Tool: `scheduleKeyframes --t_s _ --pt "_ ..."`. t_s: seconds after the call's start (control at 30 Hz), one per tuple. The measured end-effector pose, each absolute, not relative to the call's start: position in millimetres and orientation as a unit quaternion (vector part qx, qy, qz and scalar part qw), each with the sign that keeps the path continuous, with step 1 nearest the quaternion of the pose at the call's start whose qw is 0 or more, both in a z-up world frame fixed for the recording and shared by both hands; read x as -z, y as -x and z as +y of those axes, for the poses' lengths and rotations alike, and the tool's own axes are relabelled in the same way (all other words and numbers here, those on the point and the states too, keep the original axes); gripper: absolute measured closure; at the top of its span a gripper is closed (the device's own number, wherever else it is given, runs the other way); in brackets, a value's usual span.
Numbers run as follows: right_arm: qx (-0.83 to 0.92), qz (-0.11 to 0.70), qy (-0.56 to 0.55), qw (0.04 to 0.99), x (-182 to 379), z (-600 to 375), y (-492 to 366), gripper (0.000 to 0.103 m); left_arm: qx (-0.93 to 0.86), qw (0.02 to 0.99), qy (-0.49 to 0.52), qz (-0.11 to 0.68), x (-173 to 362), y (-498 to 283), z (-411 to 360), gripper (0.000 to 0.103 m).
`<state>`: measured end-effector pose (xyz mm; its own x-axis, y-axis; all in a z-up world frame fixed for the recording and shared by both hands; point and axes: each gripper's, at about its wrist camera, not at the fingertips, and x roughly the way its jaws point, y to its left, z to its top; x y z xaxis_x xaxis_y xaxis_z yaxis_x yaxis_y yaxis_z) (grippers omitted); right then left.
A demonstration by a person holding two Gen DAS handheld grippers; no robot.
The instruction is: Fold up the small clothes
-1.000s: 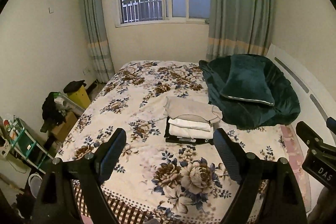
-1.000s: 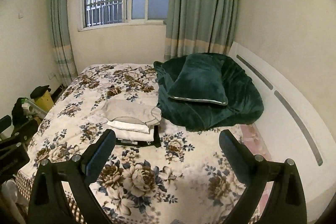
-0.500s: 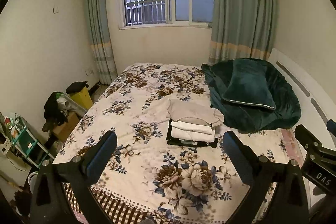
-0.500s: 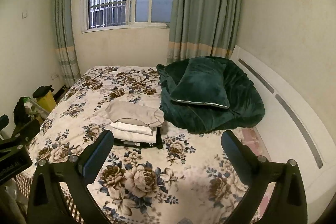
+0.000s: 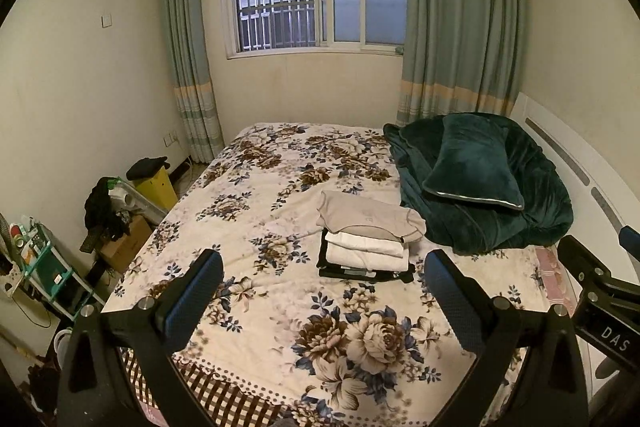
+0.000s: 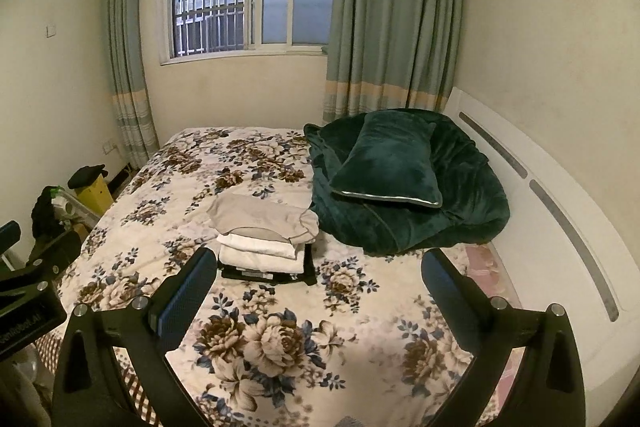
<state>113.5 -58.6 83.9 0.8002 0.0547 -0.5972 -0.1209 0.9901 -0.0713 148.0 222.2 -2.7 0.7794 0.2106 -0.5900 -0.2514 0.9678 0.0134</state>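
Both claws are hanging spread apart and empty: left claw (image 5: 322, 291), right claw (image 6: 318, 287). Beyond them, a pile of folded clothes (image 5: 366, 241) is resting mid-frame on the flowered bed (image 5: 260, 211), beside a green blanket (image 5: 532, 203).

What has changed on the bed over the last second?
Only the tongs moved: both pairs drew back and up from the bed, so more wall and window show, and the left tongs opened wider. The right tongs hang open, holding nothing. The pile of clothes, the green blanket and the pillow lie as before.
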Motion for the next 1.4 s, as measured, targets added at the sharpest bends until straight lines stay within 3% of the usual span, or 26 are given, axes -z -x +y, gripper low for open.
scheduleKeyframes --t_s 1.4 --pt "-0.064 0.314 0.049 0.946 -90.5 -67.1 -109.6 0.000 -0.130 0.942 0.038 0.306 -9.4 -125.7 206.7 0.000"
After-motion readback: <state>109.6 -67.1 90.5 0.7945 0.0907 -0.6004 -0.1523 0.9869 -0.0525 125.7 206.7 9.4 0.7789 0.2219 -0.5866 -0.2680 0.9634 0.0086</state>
